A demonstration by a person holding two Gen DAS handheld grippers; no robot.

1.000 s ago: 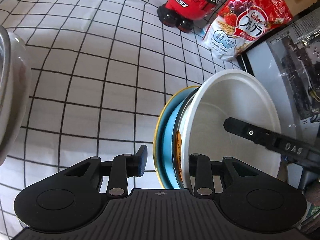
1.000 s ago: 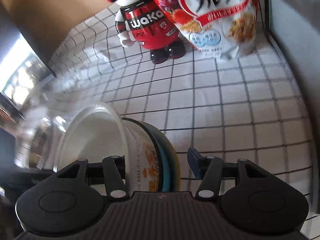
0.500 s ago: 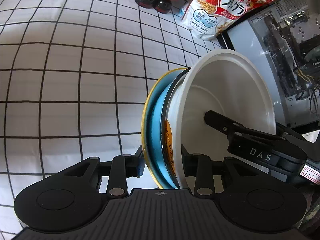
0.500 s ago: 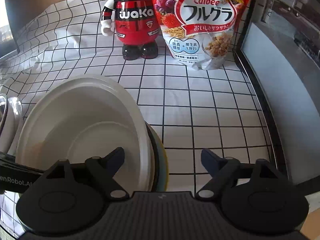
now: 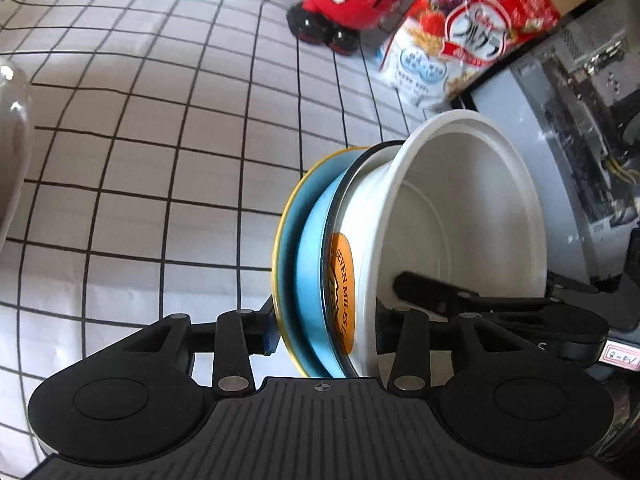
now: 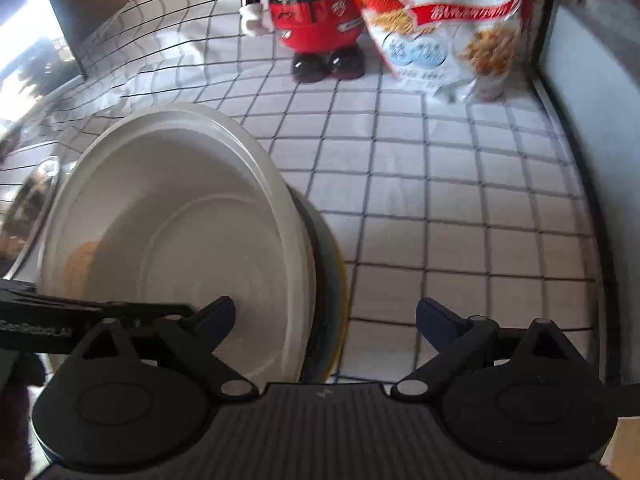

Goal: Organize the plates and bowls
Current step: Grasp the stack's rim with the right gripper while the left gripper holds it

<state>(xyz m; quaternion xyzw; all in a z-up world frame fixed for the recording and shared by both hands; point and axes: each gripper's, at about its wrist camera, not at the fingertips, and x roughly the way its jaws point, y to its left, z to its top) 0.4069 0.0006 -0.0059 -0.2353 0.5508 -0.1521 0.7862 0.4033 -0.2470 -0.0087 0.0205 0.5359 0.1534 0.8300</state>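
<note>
Only the left wrist view showed the left gripper [image 5: 326,330] clamping the blue plate [image 5: 310,272] and white bowl [image 5: 452,216]; the right gripper [image 6: 325,316] gaped wide before the cereal bag [image 6: 452,28].

Glossy dishes on a soft checked cloth

The white bowl [image 5: 472,208] looks like smooth, faintly shiny plastic or paper with an orange printed label; the blue plate [image 5: 308,272] behind it is glossy, glazed-looking, with a yellow rim. The tablecloth [image 5: 160,140] is matt white cloth, lightly creased, with black grid lines. The left gripper [image 5: 324,336] and right gripper [image 6: 324,316] are matt black plastic with ribbed bodies and small shiny metal pins. The cereal bag [image 6: 448,20] is glossy film; the red figurine [image 6: 316,12] is shiny plastic.
</note>
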